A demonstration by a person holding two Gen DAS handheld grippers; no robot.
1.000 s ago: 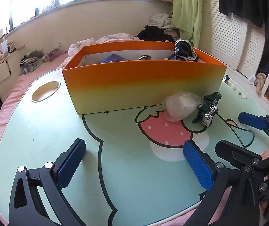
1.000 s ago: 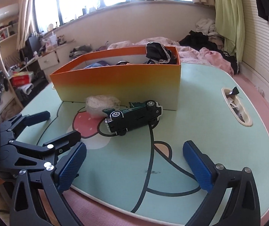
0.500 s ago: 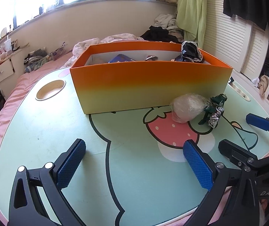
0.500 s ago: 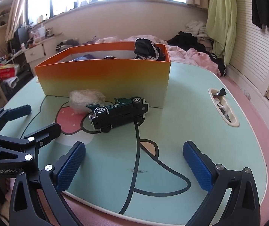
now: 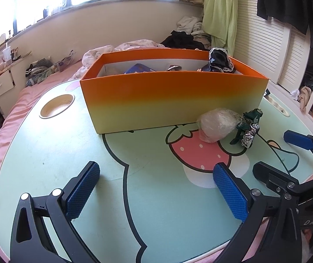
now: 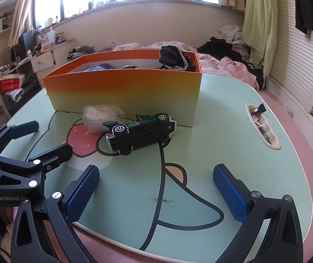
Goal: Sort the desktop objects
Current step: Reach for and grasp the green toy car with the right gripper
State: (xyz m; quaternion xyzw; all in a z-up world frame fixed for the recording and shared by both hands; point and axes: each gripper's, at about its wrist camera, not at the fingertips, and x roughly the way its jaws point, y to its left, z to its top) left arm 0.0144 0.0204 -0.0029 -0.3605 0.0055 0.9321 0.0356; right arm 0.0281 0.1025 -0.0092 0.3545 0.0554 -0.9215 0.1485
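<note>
Straight ahead of the right gripper (image 6: 156, 192), beyond its fingertips and slightly to their left, a dark green toy car (image 6: 140, 132) lies tipped on its side on the table (image 6: 222, 135), wheels and underside facing the gripper. Touching the car's far-left end is a crumpled clear plastic bag (image 6: 102, 117), resting on the printed strawberry. Just behind both stands the orange-to-yellow box (image 6: 123, 92), open-topped, with a black lacy cloth (image 6: 174, 59) draped at its far-right corner and a few other items inside that are too hidden to name.

From the left gripper (image 5: 156, 194), the bag (image 5: 216, 126) and car (image 5: 248, 128) sit forward and to the right, the box (image 5: 171, 103) directly ahead. Both grippers have their blue-padded fingers spread wide and hold nothing, hovering over the near edge of the table. The right gripper (image 5: 296, 153) shows off to the left gripper's right side; the left gripper (image 6: 36, 140) shows to the right gripper's left.

A round recess (image 5: 57, 106) lies far-left of the left gripper, and an oblong slot (image 6: 262, 127) holding small wrappers lies far-right of the right one.
</note>
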